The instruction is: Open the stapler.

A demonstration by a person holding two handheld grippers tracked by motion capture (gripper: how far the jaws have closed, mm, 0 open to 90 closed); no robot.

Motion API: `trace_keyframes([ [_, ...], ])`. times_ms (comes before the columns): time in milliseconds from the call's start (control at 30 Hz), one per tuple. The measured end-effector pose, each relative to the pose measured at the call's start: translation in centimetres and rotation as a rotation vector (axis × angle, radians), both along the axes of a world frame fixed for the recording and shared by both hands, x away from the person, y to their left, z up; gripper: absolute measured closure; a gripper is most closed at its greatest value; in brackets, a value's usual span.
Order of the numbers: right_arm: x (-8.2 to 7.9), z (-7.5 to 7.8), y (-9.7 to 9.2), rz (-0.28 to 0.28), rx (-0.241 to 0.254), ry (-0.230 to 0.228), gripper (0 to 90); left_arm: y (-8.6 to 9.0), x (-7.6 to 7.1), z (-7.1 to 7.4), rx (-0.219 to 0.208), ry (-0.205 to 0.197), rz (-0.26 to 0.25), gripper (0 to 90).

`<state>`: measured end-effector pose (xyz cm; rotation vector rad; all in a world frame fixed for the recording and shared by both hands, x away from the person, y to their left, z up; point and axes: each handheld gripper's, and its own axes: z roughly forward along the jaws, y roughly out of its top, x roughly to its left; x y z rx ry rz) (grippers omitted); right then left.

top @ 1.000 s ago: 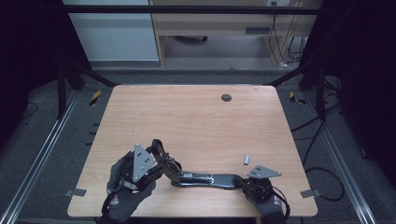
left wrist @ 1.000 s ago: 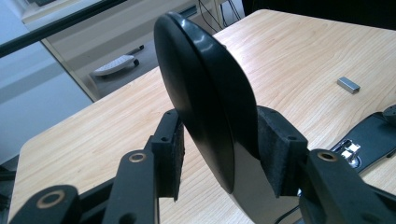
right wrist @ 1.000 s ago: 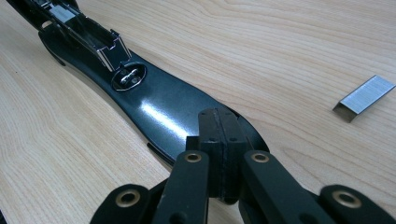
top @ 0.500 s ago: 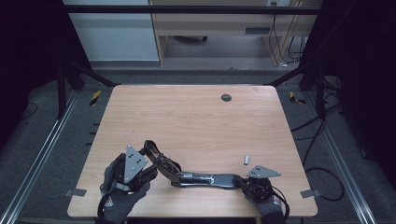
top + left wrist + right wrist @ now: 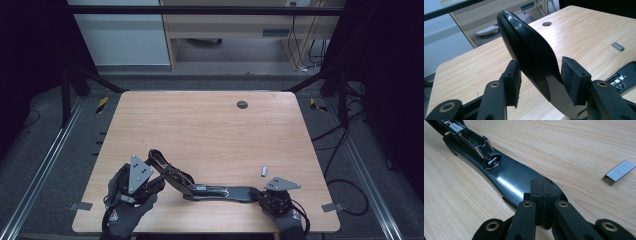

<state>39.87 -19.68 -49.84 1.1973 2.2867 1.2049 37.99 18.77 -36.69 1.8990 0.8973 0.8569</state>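
Note:
A black stapler lies swung open near the table's front edge. Its base is flat, with the metal staple channel exposed. Its curved top cover rises at a slant to the left. My left gripper straddles that cover. Its jaws have just been opening. One pad lies against the cover and the other stands slightly off it. My right gripper is shut, pads pressed together, with its tips down on the base's near end. In the high view the left gripper and right gripper sit at the stapler's two ends.
A small strip of staples lies on the wood just beyond the right gripper, and shows again to its right. A round cable hole sits near the table's far edge. Metal rails and cables run along both sides of the table.
The left hand has drifted a little to the left and its jaws stand wider around the cover. The right hand and the stapler's base have kept still.

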Motion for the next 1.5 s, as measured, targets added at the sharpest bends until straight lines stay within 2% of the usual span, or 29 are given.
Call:
trace_keyframes([
  [167, 0.0, 0.0, 0.0, 0.001, 0.000, 0.002, 90.0, 0.2, -0.1, -0.2, -0.003, -0.003, 0.009, 50.2],
  [200, 0.0, 0.0, 0.0, 0.000, 0.000, 0.002, 90.0, 0.3, 0.0, -0.3, 0.000, -0.017, 0.006, 50.0],
  [233, 0.0, 0.0, 0.0, 0.001, 0.001, 0.003, 90.0, 0.5, -0.1, -0.4, -0.005, -0.003, 0.021, 49.8],
  [400, 0.0, 0.0, 0.0, 0.001, 0.000, 0.002, 90.0, 1.2, 0.0, -0.7, -0.024, 0.015, 0.031, 48.7],
  [700, 0.0, 0.0, 0.0, 0.002, 0.000, 0.003, 90.0, 1.5, -0.1, -1.1, -0.026, 0.013, 0.041, 47.2],
  [933, 0.0, 0.0, 0.0, 0.003, -0.001, 0.003, 90.0, 2.4, 0.1, -1.6, -0.058, 0.037, 0.050, 45.6],
  [1333, 0.1, 0.0, -0.1, 0.003, 0.001, 0.006, 90.0, 2.9, 0.1, -1.9, -0.061, 0.033, 0.048, 43.6],
  [1500, 0.0, 0.0, 0.0, 0.005, -0.003, 0.002, 90.0, 2.8, 0.0, -1.9, -0.041, 0.017, 0.063, 39.2],
])
